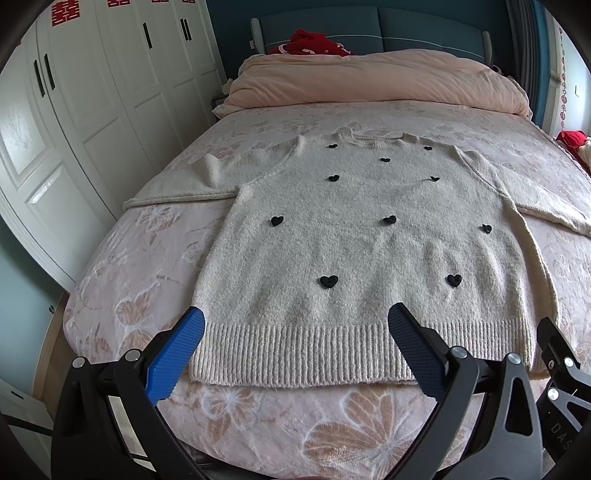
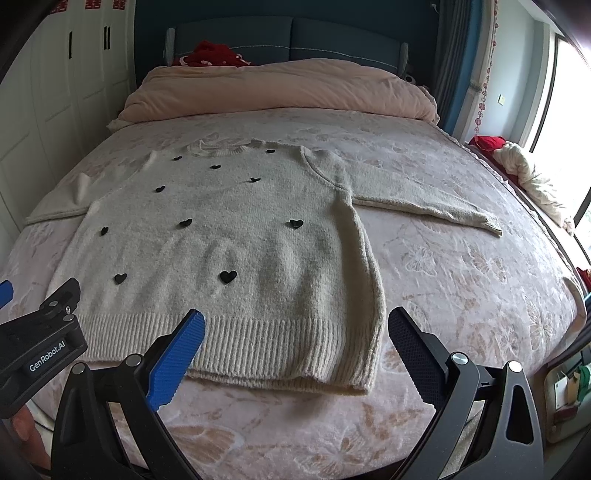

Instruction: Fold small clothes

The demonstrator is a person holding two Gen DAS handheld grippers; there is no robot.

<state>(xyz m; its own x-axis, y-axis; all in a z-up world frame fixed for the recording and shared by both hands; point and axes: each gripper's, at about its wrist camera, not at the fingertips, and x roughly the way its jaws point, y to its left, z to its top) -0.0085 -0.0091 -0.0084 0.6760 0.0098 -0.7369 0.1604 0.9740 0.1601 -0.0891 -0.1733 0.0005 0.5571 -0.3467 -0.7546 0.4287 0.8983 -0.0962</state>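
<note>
- A cream knit sweater (image 1: 365, 236) with small black heart buttons (image 1: 328, 281) lies flat, front up, on the floral bedspread (image 1: 155, 266) in the middle of the bed.
- Its long axis runs from me toward the headboard (image 1: 373, 27): the ribbed hem (image 1: 332, 350) is at my end and the neckline (image 1: 373, 142) points at the pink duvet (image 1: 373, 79) bunched at the far end.
- Both sleeves are spread out sideways, across that axis; the left sleeve (image 1: 177, 184) reaches toward the white wardrobe (image 1: 92, 110), and the right sleeve (image 2: 424, 206) stretches toward the window side.
- My left gripper (image 1: 295, 325) hangs just above the hem near the sweater's left corner, its fingers spread wide with nothing between them; one blue pad (image 1: 177, 358) sits over the hem's left edge.
- My right gripper (image 2: 295, 328) hovers over the hem's right corner (image 2: 354, 380), fingers equally wide apart and empty; its right finger (image 2: 413, 354) is over bare bedspread beside the garment.
- In the right wrist view my left gripper shows at the lower left edge, close beside the right one.
- Red fabric (image 1: 310, 40) rests against the headboard behind the duvet.
</note>
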